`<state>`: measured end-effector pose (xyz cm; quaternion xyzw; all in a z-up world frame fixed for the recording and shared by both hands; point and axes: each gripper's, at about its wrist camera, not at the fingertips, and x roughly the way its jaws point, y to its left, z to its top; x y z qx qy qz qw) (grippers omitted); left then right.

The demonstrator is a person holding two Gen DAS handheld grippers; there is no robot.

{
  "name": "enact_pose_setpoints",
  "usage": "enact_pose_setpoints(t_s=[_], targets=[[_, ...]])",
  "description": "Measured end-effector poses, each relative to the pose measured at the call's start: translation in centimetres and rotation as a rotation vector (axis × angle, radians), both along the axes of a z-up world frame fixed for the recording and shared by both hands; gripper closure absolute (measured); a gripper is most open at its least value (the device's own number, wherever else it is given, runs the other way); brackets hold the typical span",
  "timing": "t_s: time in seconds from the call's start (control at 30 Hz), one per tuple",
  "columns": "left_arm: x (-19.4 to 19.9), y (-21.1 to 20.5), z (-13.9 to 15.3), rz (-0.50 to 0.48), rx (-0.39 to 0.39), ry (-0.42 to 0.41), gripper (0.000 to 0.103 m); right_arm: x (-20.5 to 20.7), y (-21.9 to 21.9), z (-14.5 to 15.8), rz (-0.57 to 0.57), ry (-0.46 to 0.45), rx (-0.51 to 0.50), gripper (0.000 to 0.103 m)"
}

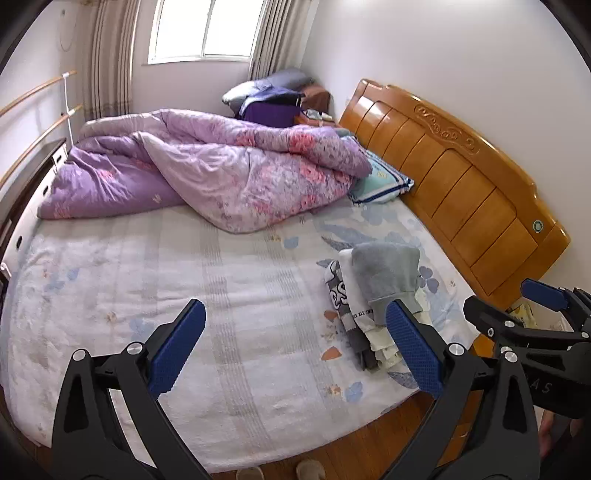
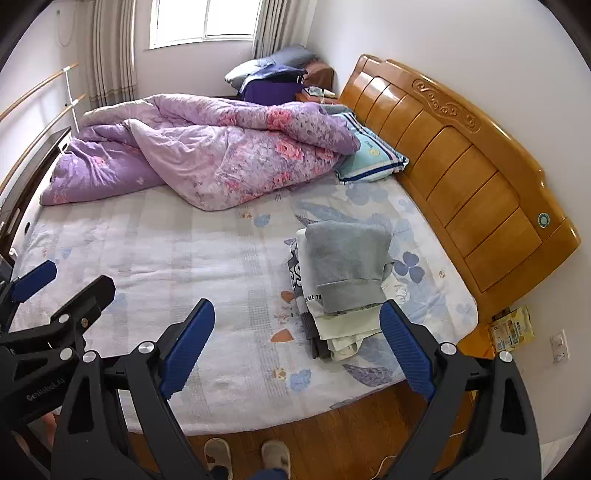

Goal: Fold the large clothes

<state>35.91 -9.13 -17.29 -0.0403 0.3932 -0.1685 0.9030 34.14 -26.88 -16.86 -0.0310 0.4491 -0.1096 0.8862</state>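
Grey cloth tops the stack of folded clothes (image 2: 343,288) on your right side of the bed (image 2: 166,251), near the wooden headboard (image 2: 472,177); beneath that grey piece (image 2: 347,258) you can make out a white printed one, a dark patterned one and at least one pale one at the bottom, so four or more layers, though the exact count is hidden by the overlap. Judging by that neat stack, the folding shown is done; no loose garment lies spread on the sheet in either view, so what is left, if anything, cannot be told from here.

Your left gripper (image 1: 295,347) hangs above the near edge of the bed with its fingers spread wide and nothing between them; your right gripper (image 2: 297,347) is likewise wide open and empty, its right finger just in front of the stack but not visibly touching it.

Counted: two grippers; one stack; one crumpled purple quilt (image 2: 221,155) at the far side; one striped pillow (image 2: 369,155) by the headboard; one window (image 2: 207,18); two slippers (image 2: 247,454) on the floor below you.
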Motion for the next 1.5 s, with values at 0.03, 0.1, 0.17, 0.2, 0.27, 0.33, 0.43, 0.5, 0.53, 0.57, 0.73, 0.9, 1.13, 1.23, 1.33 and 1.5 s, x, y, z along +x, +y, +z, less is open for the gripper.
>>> enact_pose_setpoints(t_s=[0.03,0.1,0.17,0.2,0.27,0.33,0.43,0.5,0.53,0.57,0.73,0.9,1.13,1.23,1.33,1.5], targets=[[-0.5,0.0,0.4,0.000,0.003,-0.010,0.005,-0.3,-0.1,0.2,0.001,-0.004,0.001,0.016],[-1.6,-0.3,1.3,-0.003,0.005,-0.027,0.005,-1.2,-0.2,0.8,0.006,-0.016,0.007,0.016],[-2.7,-0.6,2.0,-0.001,-0.007,-0.038,0.005,-2.0,-0.5,1.2,0.013,-0.023,0.012,0.016],[-3.0,-0.7,2.3,-0.001,-0.010,-0.041,0.005,-2.5,-0.8,1.4,0.018,-0.027,0.017,0.016],[-4.0,-1.1,2.8,0.008,-0.017,-0.048,0.005,-3.5,-1.4,1.8,0.025,-0.039,0.024,0.016],[-5.4,-1.9,3.5,0.018,-0.010,-0.065,0.005,-4.5,-2.0,2.1,0.036,-0.052,0.026,0.016],[-7.3,-3.1,4.4,0.023,-0.003,-0.065,0.005,-5.9,-3.0,2.7,0.055,-0.058,0.031,0.015],[-8.5,-3.9,4.9,0.028,0.000,-0.078,0.005,-6.8,-3.6,3.1,0.062,-0.070,0.032,0.015],[-9.1,-4.3,5.2,0.034,0.008,-0.089,0.005,-7.4,-4.1,3.3,0.072,-0.080,0.035,0.015],[-9.7,-4.6,5.4,0.040,0.013,-0.100,0.005,-7.8,-4.4,3.4,0.079,-0.085,0.039,0.015],[-13.0,-5.9,6.3,0.094,0.009,-0.108,0.005,-10.2,-5.9,3.9,0.123,-0.099,0.053,0.015],[-16.0,-6.4,6.4,0.154,0.033,-0.104,0.005,-12.8,-6.7,4.1,0.156,-0.121,0.071,0.014],[-19.6,-6.1,7.9,0.184,0.052,-0.155,0.005,-15.8,-6.4,5.1,0.182,-0.142,0.071,0.008],[-20.5,-5.4,8.5,0.195,0.053,-0.155,0.005,-16.8,-5.7,5.9,0.190,-0.160,0.069,0.008],[-21.7,-4.5,9.0,0.201,0.064,-0.160,0.005,-17.9,-4.5,6.7,0.200,-0.181,0.061,0.008],[-23.7,-2.2,10.2,0.220,0.101,-0.197,0.005,-19.9,-1.7,7.8,0.203,-0.213,0.065,0.008]])
